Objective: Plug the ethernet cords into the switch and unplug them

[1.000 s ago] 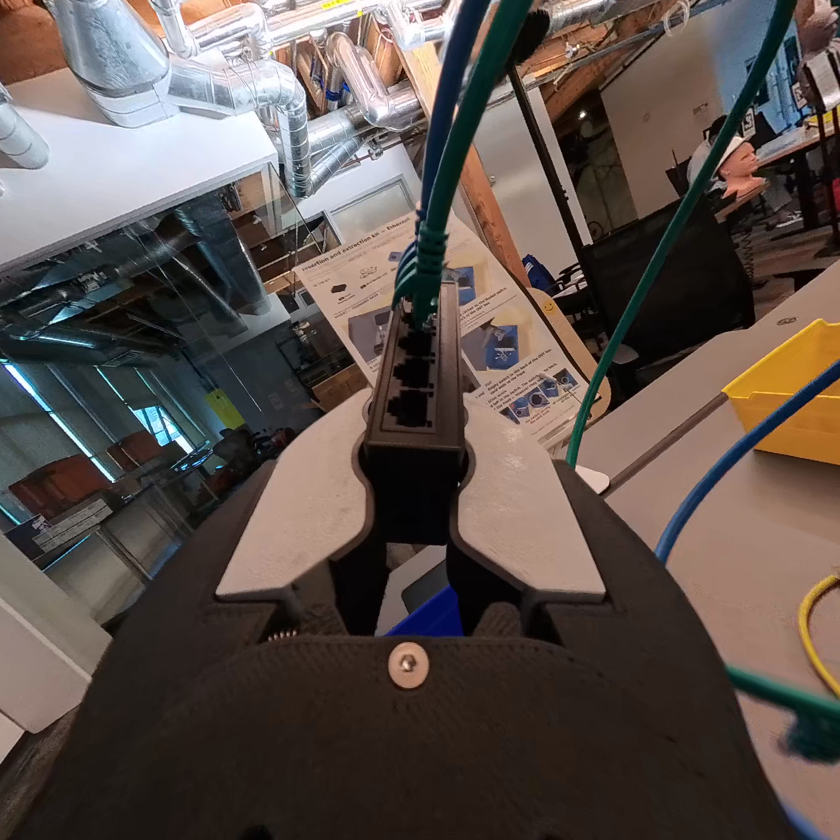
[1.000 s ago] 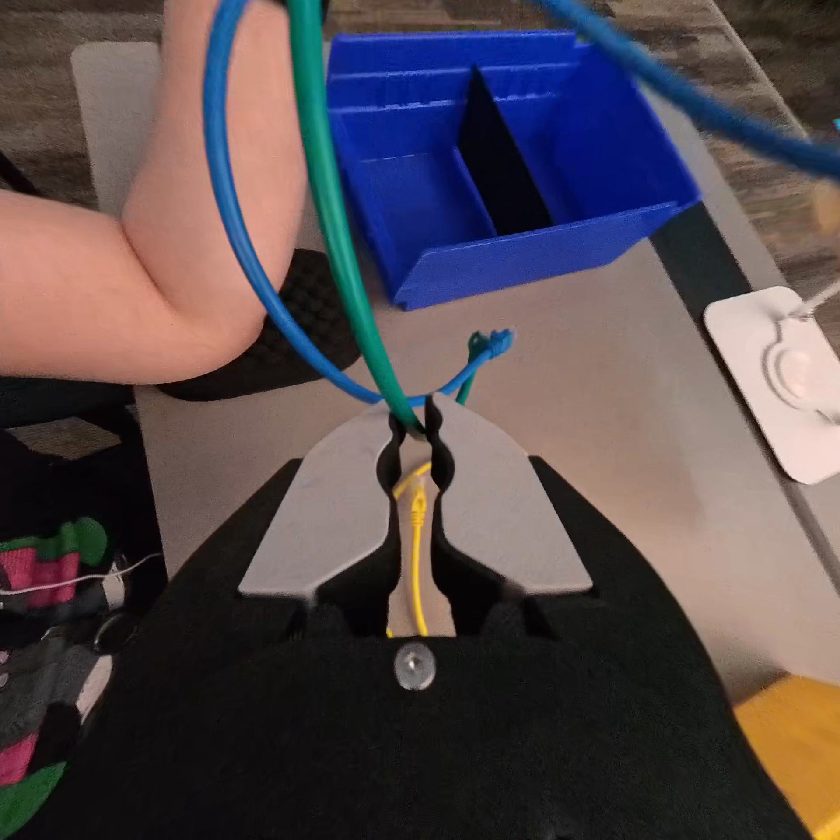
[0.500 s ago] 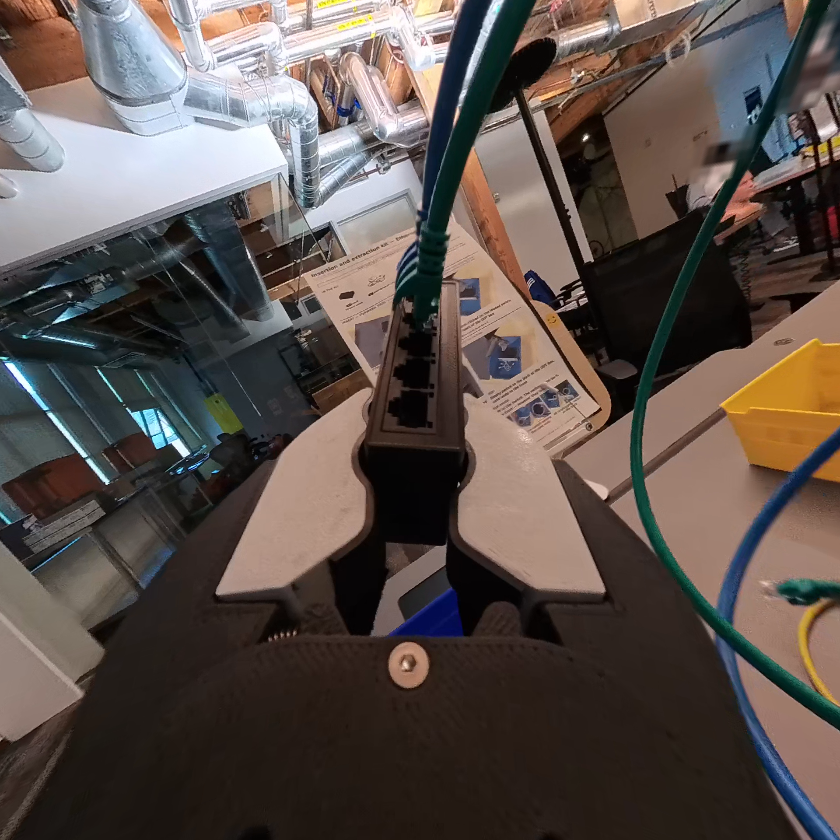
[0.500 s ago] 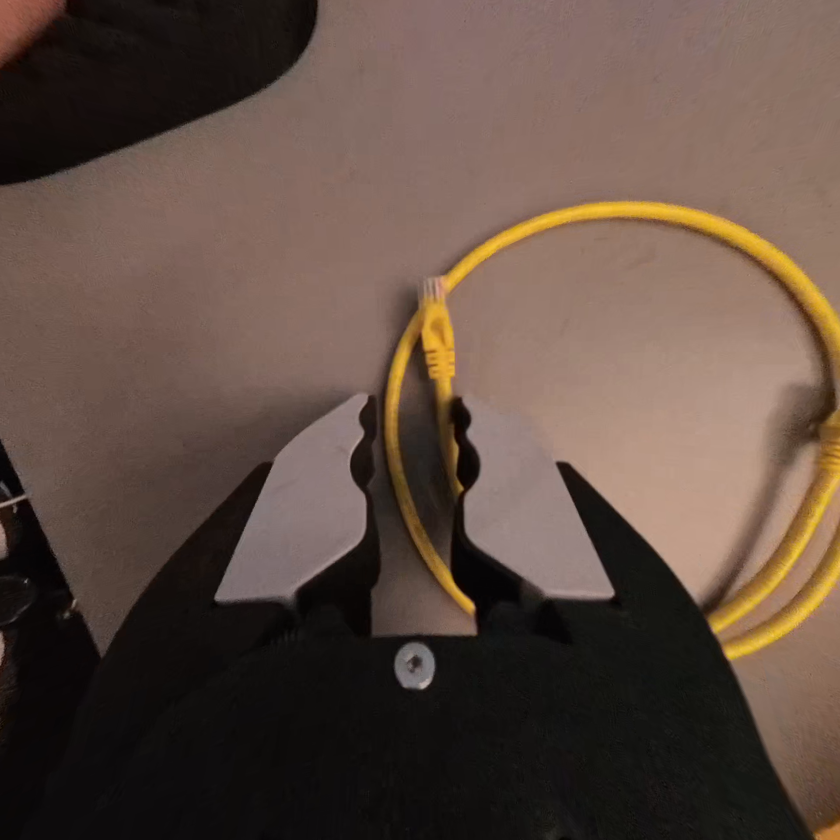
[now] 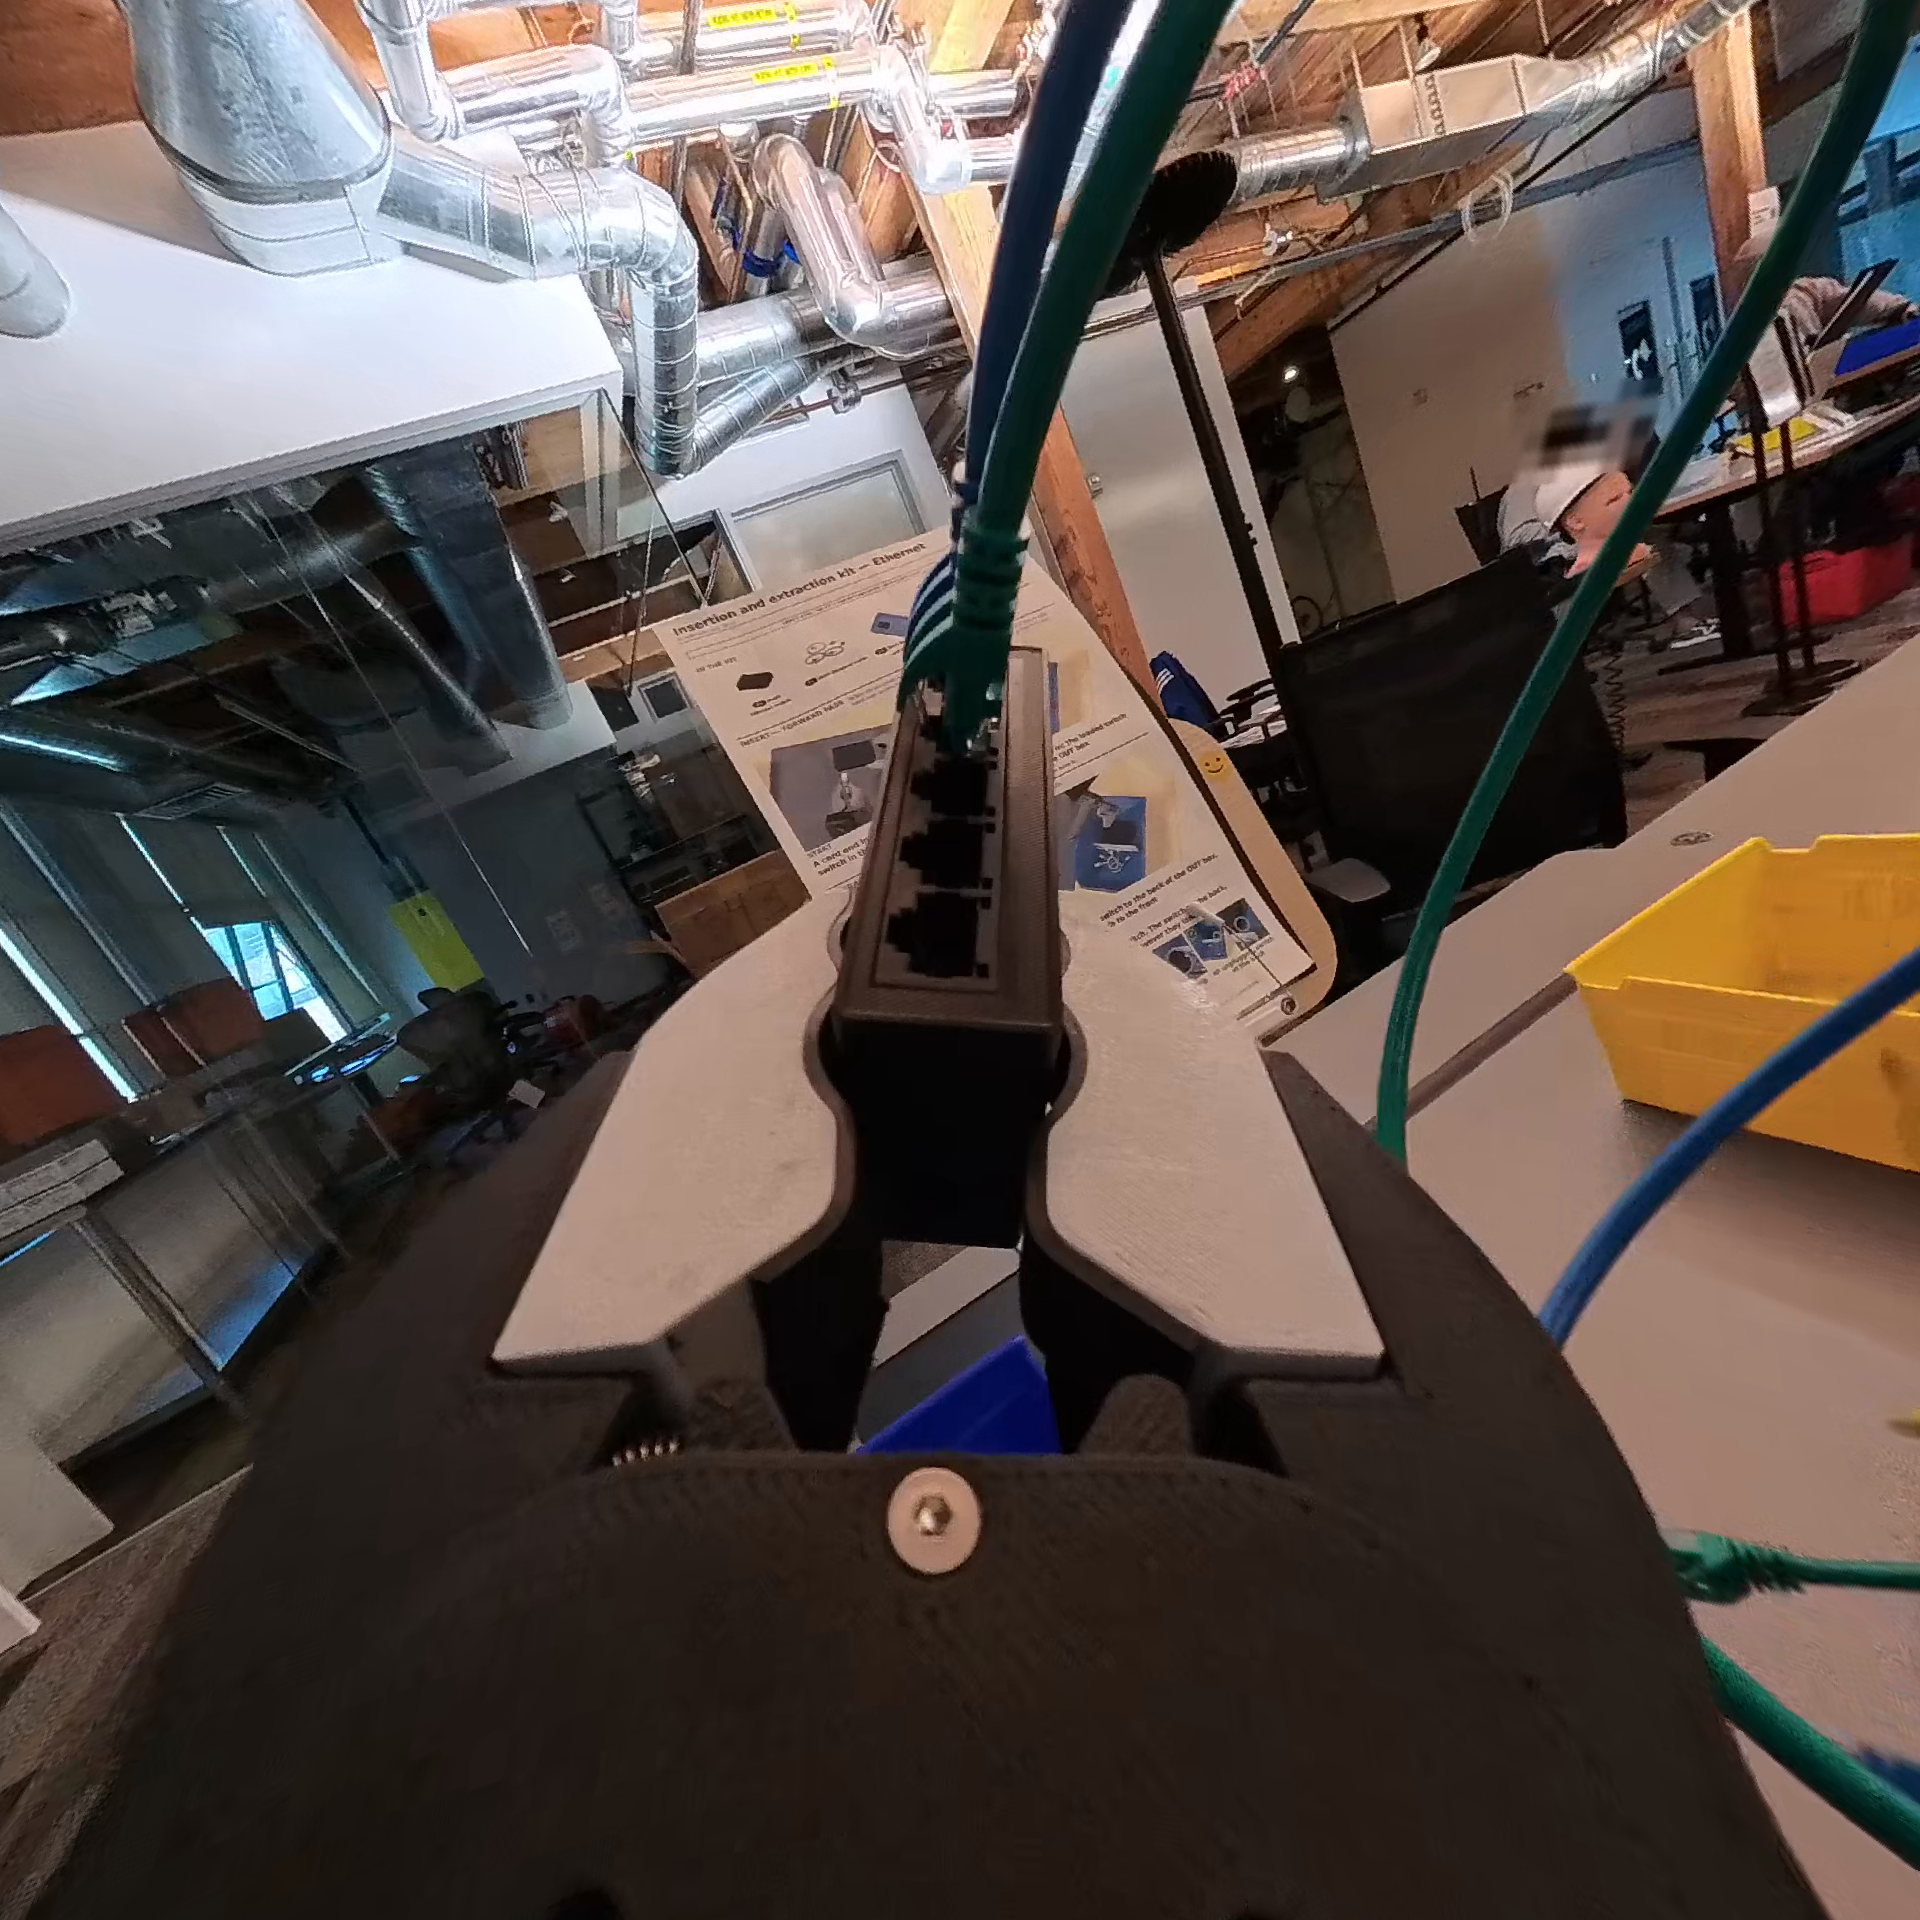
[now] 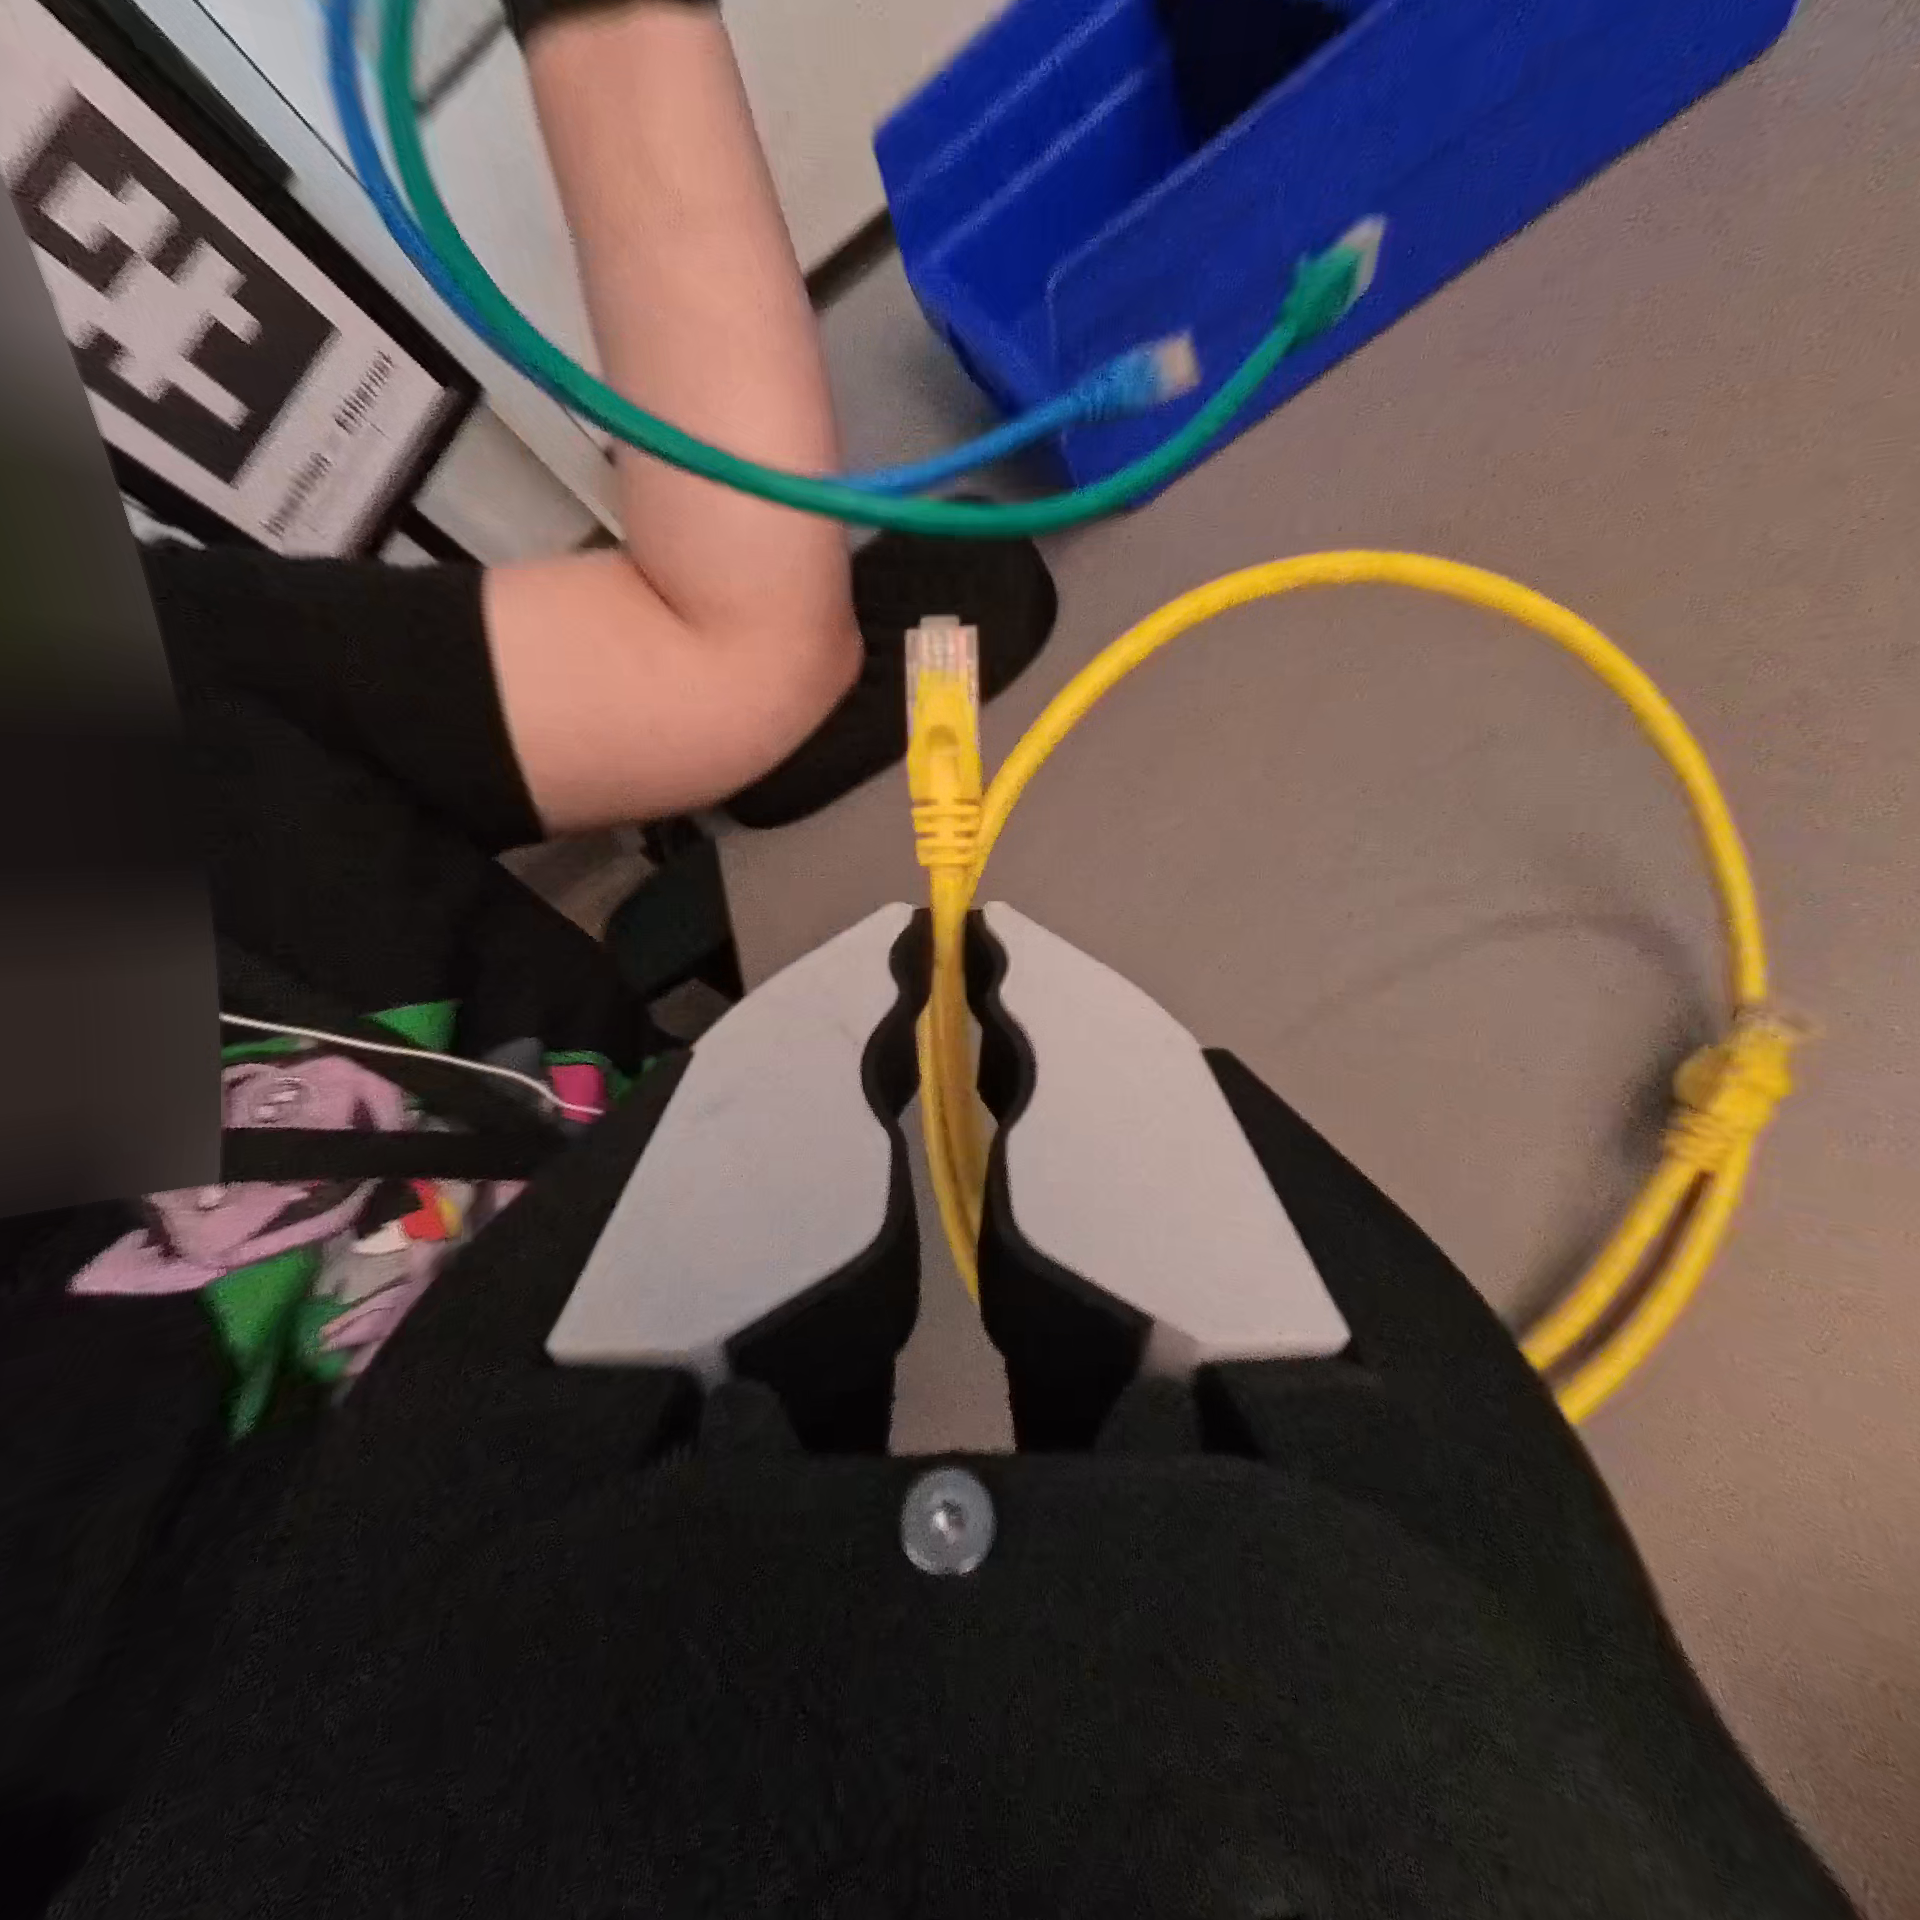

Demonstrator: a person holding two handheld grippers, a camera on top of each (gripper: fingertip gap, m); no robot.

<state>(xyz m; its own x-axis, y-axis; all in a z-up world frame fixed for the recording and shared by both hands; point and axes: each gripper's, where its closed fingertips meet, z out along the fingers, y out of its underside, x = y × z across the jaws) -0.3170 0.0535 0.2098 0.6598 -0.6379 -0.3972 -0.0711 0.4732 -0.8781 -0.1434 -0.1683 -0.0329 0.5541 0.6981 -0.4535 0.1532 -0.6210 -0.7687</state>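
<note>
Right claw (image 6: 948,914) now clamps the yellow ethernet cord (image 6: 1538,665) just behind its plug (image 6: 943,758), lifted off the surface (image 6: 1455,436); half a second ago it lay flat. Left claw (image 5: 948,997) keeps gripping the switch (image 5: 951,883), green cord (image 5: 982,592) and blue cord (image 5: 1003,312) seated. Third insertion next.

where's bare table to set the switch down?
Free: the grey table between the blue bin and the yellow cord loop, and right of that loop. Crowded: near the person's elbow, where the green cord and blue cord trail.
</note>
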